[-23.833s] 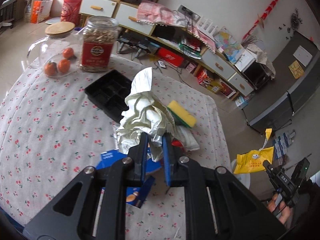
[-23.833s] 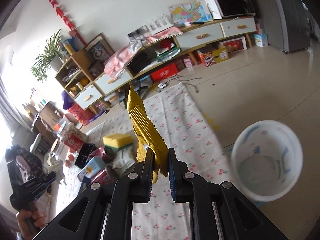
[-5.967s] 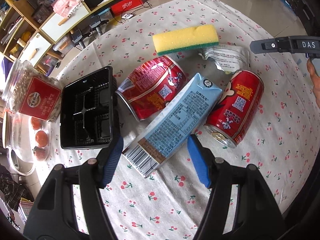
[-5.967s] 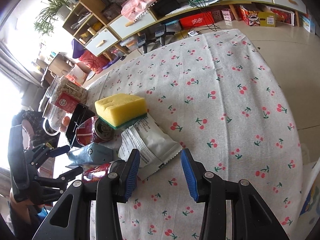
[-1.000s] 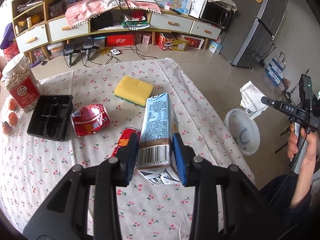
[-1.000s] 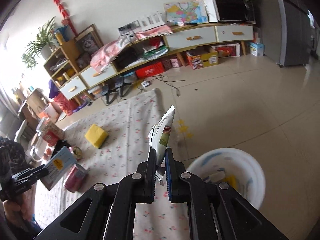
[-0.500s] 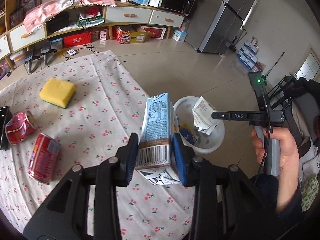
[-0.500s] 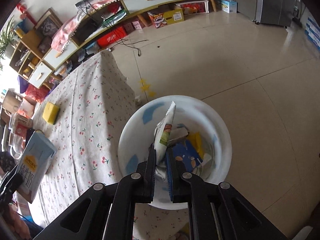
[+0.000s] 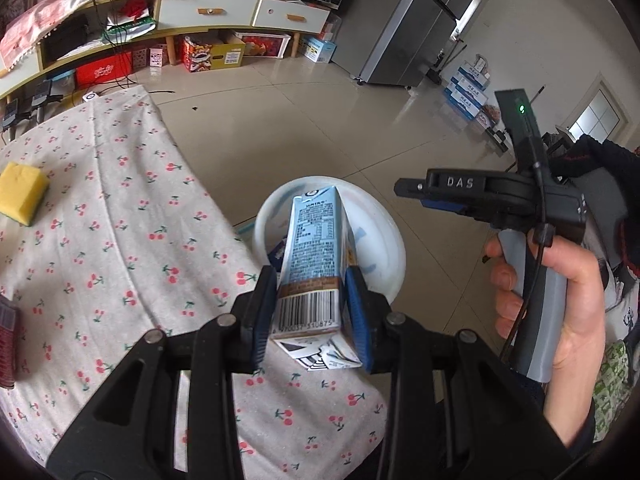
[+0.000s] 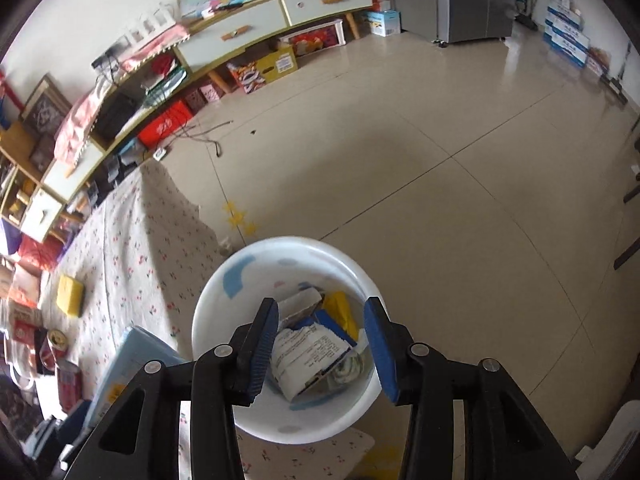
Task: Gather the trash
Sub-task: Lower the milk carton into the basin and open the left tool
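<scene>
Half a second ago our right gripper [image 10: 322,334] pinched a white snack wrapper above the white bin [image 10: 208,312]; now its jaws are opening with nothing between them, and the wrapper [image 10: 308,354] lies inside the bin at the lower centre of the right wrist view, on top of blue and yellow scraps. We judge that piece of trash delivered. Our left gripper [image 9: 312,306] holds its grip as before, the blue pads pressed on both sides of the light-blue milk carton [image 9: 314,240] near its barcode end, and it has swung from over the table to a spot where the carton's far end overlaps the bin [image 9: 390,232] at the centre of the left wrist view; we judge the carton is next to go in. The left wrist view shows what the other cannot: the right hand [image 9: 560,292] around its handle at the right edge, and the firm hold on the carton. It also shows the yellow sponge [image 9: 20,192] on the cherry-print tablecloth [image 9: 120,240] at the left edge. The right wrist view alone looks into the bin and shows its contents, and at its lower left edge red cans [image 10: 70,382] lie on the table, uncollected, beside the carton's pale blue side [image 10: 132,360].
</scene>
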Motion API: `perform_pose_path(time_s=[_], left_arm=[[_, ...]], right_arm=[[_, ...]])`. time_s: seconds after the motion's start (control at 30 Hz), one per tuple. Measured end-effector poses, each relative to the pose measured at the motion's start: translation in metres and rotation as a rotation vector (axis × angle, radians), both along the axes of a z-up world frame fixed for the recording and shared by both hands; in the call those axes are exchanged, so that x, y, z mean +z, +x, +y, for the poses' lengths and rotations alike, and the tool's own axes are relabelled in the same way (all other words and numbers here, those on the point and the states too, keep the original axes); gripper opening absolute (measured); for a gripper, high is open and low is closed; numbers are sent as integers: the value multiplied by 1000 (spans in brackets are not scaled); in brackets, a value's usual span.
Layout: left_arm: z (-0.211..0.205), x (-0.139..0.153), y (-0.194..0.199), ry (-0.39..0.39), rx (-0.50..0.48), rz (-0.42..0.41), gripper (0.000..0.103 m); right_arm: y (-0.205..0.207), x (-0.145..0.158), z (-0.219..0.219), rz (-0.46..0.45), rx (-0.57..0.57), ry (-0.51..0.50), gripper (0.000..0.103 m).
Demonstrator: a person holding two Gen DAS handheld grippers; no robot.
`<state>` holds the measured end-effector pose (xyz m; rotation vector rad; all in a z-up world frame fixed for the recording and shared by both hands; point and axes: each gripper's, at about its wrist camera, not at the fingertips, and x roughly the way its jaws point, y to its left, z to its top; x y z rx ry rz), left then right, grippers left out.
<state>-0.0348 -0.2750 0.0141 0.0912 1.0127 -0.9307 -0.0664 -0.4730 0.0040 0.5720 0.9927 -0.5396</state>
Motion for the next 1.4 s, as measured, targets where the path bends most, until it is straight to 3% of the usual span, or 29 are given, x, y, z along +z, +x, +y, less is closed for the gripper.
perform_pose_path(time_s=[0.23, 0.6, 0.83, 1.17, 1.4], left_arm=[[-47, -25, -4, 29, -41, 38, 37], [-86, -56, 6, 43, -13, 64, 37], [-106, -77, 9, 62, -50, 97, 38], [-83, -58, 8, 33, -35, 94, 38], [-48, -40, 18, 35, 28, 86, 39]], right_arm=[[-18, 5, -30, -156, -122, 147, 50], [-21, 4, -37, -196, -143, 185, 50], [-15, 4, -35, -199, -121, 194, 50], [-11, 3, -28, -190, -93, 190, 50], [-7, 3, -25, -175, -79, 173, 50]])
